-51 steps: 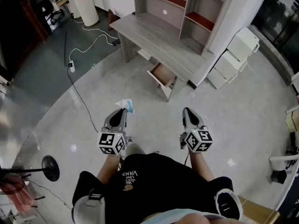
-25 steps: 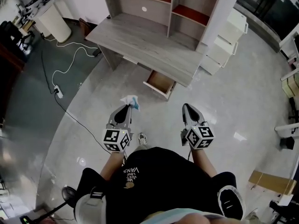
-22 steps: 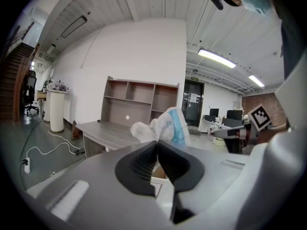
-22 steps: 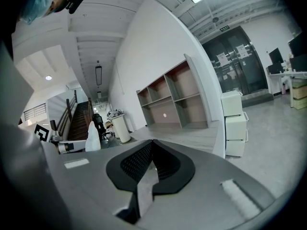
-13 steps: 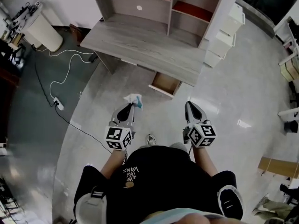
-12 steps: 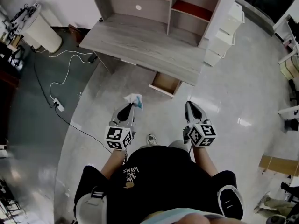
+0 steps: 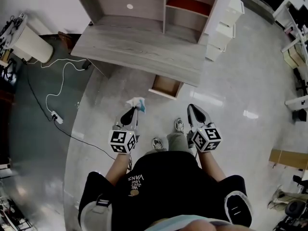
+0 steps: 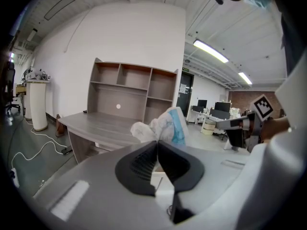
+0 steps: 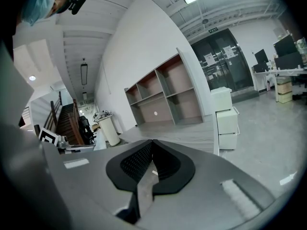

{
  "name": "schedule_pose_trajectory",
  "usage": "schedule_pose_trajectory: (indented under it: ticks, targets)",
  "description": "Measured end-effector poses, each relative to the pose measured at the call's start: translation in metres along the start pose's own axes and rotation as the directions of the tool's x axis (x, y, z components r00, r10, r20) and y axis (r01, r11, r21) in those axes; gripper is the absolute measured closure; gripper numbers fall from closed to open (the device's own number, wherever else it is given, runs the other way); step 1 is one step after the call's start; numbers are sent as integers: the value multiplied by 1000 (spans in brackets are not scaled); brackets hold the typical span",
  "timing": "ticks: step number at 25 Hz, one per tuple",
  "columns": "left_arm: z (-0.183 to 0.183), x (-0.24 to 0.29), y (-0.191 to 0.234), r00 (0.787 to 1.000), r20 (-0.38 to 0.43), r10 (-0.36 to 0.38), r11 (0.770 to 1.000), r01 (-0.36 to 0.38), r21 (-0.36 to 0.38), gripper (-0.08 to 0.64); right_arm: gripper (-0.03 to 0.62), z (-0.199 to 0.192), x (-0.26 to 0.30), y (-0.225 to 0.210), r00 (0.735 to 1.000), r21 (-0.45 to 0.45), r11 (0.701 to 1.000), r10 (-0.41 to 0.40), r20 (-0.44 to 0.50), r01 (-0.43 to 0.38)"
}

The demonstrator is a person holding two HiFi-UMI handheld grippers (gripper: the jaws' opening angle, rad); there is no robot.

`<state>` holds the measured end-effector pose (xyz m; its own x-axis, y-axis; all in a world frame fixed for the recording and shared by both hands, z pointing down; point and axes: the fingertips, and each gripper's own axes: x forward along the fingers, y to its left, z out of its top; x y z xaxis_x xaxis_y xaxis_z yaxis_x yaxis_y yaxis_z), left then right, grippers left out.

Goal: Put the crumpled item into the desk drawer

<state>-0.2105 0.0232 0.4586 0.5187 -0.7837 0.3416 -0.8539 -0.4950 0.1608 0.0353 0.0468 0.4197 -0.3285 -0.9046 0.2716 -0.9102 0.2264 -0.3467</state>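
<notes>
My left gripper [image 7: 133, 111] is shut on a crumpled white and blue item [image 7: 136, 103], which sticks out past its tips [image 8: 163, 126]. My right gripper [image 7: 192, 110] is shut with nothing in it [image 9: 151, 145]. Ahead stands the grey desk [image 7: 139, 49] with its open wooden drawer [image 7: 166, 86] pulled out under the front edge, a short way beyond both grippers. In the left gripper view the desk [image 8: 96, 123] sits behind the held item.
A shelf unit [image 7: 154, 4] rises at the back of the desk. White drawer cabinets [image 7: 224, 28] stand to its right. A white cable [image 7: 53, 88] with a power strip lies on the floor at the left, near a white bin [image 7: 31, 44].
The person has walked forward: desk and open drawer are nearer and more centred. The left gripper still holds the crumpled item, and a foot now shows between the grippers.
</notes>
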Motion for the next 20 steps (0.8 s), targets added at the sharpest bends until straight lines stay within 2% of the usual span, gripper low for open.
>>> schedule_pose_trajectory:
  ticks: [14, 20]
  targets:
    - [-17, 92, -17, 996, -87, -22, 996, 29, 78, 500, 589, -2, 23, -45, 996, 12, 1000, 27, -82, -26]
    - [-40, 132, -21, 989, -146, -15, 992, 33, 119, 500, 589, -11, 34, -55, 989, 16, 998, 62, -135, -61]
